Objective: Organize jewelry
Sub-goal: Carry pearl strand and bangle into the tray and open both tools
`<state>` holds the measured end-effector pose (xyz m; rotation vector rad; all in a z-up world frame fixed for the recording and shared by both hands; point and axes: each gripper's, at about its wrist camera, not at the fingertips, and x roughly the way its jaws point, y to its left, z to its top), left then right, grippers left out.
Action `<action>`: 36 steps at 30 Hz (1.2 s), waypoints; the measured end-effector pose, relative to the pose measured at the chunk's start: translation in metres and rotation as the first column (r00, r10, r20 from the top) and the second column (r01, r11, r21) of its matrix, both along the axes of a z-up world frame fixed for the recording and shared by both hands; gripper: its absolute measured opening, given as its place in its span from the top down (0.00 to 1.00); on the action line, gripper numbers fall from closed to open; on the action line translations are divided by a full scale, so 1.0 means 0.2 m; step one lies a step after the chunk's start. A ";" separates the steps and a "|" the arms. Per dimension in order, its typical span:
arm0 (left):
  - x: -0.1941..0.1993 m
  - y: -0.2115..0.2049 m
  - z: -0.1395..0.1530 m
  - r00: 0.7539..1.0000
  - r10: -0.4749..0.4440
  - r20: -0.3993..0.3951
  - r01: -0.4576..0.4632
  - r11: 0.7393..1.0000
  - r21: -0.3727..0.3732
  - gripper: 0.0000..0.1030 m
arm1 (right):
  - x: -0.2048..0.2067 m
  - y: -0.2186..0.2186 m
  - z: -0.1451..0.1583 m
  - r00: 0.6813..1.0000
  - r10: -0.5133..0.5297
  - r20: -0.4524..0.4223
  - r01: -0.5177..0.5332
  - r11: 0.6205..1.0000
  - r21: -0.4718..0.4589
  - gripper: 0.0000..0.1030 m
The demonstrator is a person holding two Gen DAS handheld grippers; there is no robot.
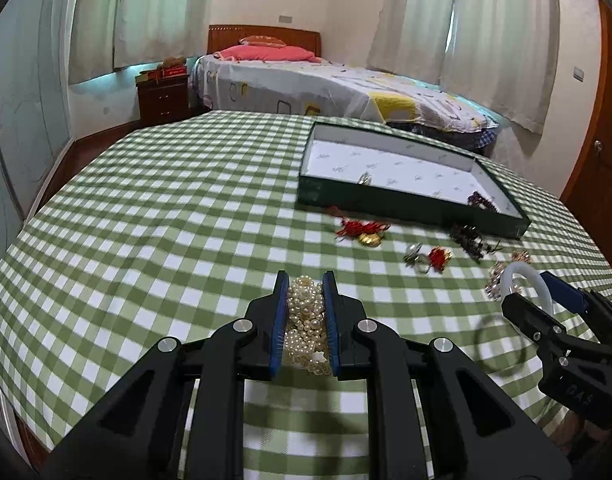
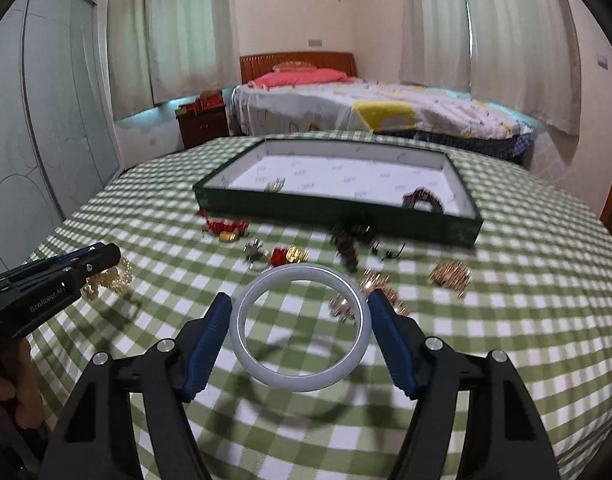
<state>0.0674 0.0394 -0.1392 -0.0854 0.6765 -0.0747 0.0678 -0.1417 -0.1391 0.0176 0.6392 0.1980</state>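
Pearl-bead strands (image 1: 306, 320) sit clamped in left gripper (image 1: 306, 312); right gripper (image 2: 300, 336) clamps pale glassy bangle (image 2: 300, 328) across its width, where smooth rim could slip from pads.

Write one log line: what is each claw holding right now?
left gripper: shut on pearl strand | right gripper: holds white bangle, lifted | green tray: ahead

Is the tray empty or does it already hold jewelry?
Not empty. The tray holds a small metallic piece near its front left and a dark beaded piece at front right; the rest of its white floor is bare.
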 end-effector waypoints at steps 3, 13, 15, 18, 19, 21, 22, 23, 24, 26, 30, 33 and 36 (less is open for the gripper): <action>0.03 -0.04 0.04 1.000 -0.019 0.016 0.019 1.000 -0.004 0.83 | 0.01 -0.03 0.04 1.000 -0.012 0.021 0.012 1.000 0.008 0.34; 0.22 -0.22 0.17 0.994 -0.097 0.060 0.098 0.995 -0.023 0.84 | 0.18 -0.16 0.20 0.993 -0.067 0.097 0.063 0.997 0.050 0.34; 0.28 -0.28 0.21 0.990 -0.116 0.079 0.118 0.993 -0.013 0.84 | 0.22 -0.18 0.22 0.991 -0.074 0.107 0.068 0.996 0.055 0.34; 0.37 -0.34 0.24 0.986 -0.137 0.096 0.138 0.990 -0.003 0.84 | 0.31 -0.20 0.25 0.990 -0.085 0.117 0.077 0.995 0.068 0.34; 0.40 -0.36 0.24 0.985 -0.142 0.098 0.143 0.990 -0.002 0.84 | 0.33 -0.21 0.25 0.989 -0.088 0.117 0.080 0.994 0.071 0.34; 0.49 -0.40 0.25 0.983 -0.152 0.099 0.153 0.988 -0.002 0.84 | 0.40 -0.22 0.25 0.989 -0.095 0.114 0.087 0.993 0.074 0.34; 0.52 -0.41 0.25 0.983 -0.154 0.100 0.155 0.988 -0.002 0.84 | 0.44 -0.23 0.25 0.989 -0.099 0.111 0.091 0.993 0.074 0.34; 0.55 -0.43 0.25 0.982 -0.158 0.100 0.159 0.987 -0.003 0.84 | 0.47 -0.24 0.25 0.989 -0.102 0.106 0.095 0.993 0.075 0.34; 0.60 -0.45 0.24 0.982 -0.162 0.097 0.164 0.987 -0.004 0.84 | 0.50 -0.24 0.23 0.989 -0.105 0.101 0.097 0.992 0.078 0.34; 0.67 -0.48 0.23 0.981 -0.169 0.090 0.171 0.985 -0.005 0.84 | 0.57 -0.25 0.21 0.991 -0.108 0.084 0.101 0.992 0.081 0.34; 0.82 -0.53 0.16 0.982 -0.185 0.049 0.186 0.983 -0.008 0.84 | 0.69 -0.25 0.14 0.993 -0.105 0.049 0.102 0.993 0.053 0.34; 0.91 -0.56 0.09 0.982 -0.191 0.011 0.191 0.982 -0.009 0.84 | 0.77 -0.25 0.08 0.995 -0.100 0.006 0.100 0.994 0.034 0.34; 0.98 -0.57 0.03 0.979 -0.201 -0.035 0.200 0.980 -0.022 0.84 | 0.83 -0.25 0.03 0.995 -0.090 -0.044 0.091 0.996 0.020 0.34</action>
